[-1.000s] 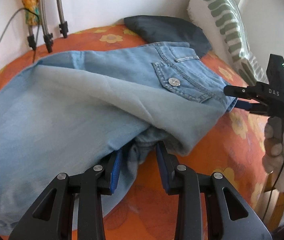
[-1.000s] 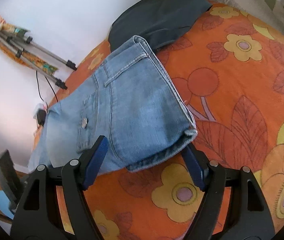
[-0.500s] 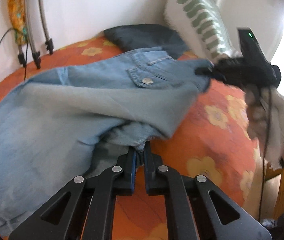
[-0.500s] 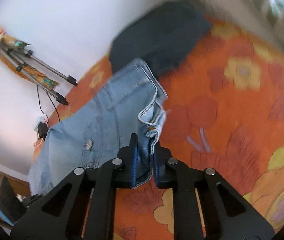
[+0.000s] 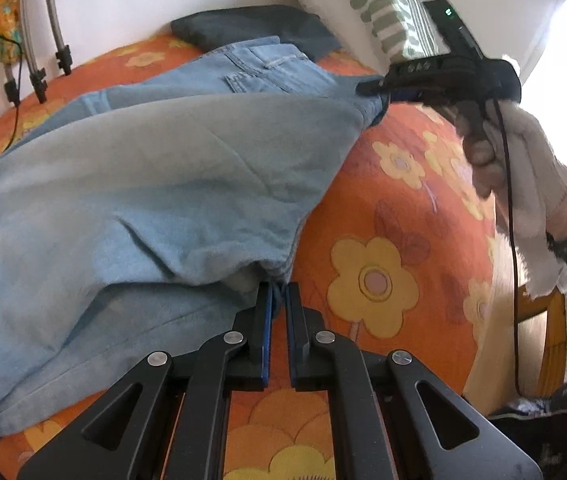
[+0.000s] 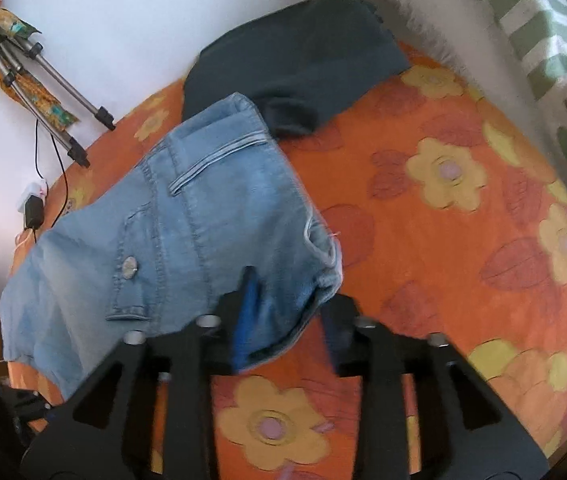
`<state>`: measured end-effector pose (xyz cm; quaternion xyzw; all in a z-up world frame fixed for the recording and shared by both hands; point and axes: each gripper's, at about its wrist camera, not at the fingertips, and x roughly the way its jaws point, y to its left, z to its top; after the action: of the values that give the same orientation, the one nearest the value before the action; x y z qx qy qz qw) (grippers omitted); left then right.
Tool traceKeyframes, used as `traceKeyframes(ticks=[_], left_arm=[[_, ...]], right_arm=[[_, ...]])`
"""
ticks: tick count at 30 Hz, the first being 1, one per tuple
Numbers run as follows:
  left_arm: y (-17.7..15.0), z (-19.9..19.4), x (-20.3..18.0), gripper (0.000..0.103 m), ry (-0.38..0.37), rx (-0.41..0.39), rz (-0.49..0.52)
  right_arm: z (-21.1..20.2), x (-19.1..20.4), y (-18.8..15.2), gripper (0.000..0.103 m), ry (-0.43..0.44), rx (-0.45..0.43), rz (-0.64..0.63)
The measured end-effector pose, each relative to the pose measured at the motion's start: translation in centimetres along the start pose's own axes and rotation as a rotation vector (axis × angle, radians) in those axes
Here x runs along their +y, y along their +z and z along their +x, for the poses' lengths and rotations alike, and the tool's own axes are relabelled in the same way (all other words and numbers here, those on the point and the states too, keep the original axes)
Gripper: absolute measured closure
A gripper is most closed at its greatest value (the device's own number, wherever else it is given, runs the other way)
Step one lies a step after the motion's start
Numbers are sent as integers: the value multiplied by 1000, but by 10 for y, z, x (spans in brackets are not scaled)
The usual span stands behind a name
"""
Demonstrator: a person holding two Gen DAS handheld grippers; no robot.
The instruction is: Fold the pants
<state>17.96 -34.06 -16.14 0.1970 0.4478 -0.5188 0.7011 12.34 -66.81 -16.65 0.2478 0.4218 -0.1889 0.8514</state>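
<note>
A bed covered with an orange sheet (image 6: 435, 240) printed in yellow flowers and red leaves carries everything. Light blue jeans (image 5: 155, 184) lie spread across it, part of the cloth doubled over itself, the waistband end reaching toward a folded dark navy garment (image 6: 303, 64) that rests on the sheet near the wall; the jeans' edge overlaps it. A white pillow with green stripes (image 5: 375, 4) sits at the bed's far side, just beside the navy garment.

Right gripper (image 6: 289, 312) jaws spread around the waistband corner of the light-blue denim pants (image 6: 187, 232), which lie on the orange flowered bed cover (image 6: 463, 260) beside a dark folded garment (image 6: 303, 56).
</note>
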Motion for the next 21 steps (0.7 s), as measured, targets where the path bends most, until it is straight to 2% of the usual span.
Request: traceKeyframes(ticks=[2, 5, 8, 9, 12, 15, 18, 19, 21], left_arm=[[-3, -7, -2, 97, -4, 9, 18], [-7, -25, -2, 91, 7, -2, 29], [-13, -48, 8, 91, 31, -41, -10], [-16, -56, 14, 89, 50, -59, -27], [-33, -82, 38, 76, 152, -109, -81], [-53, -100, 78, 76, 235, -120, -211], [-76, -114, 119, 76, 345, -124, -327], [-83, -117, 132, 76, 367, -122, -362], [-95, -117, 153, 76, 419, -110, -413]], right_arm=[[-17, -6, 6, 64, 8, -68, -35], [-30, -4, 28, 55, 68, -120, -95], [-16, 9, 60, 43, 129, -97, -163], [-9, 15, 68, 43, 123, -90, -176], [25, 29, 93, 43, 128, -63, -207], [55, 36, 106, 43, 94, -26, -228], [73, 35, 110, 43, 107, 9, -222], [73, 35, 109, 46, 114, 11, -221], [70, 37, 106, 77, 131, 7, -236]])
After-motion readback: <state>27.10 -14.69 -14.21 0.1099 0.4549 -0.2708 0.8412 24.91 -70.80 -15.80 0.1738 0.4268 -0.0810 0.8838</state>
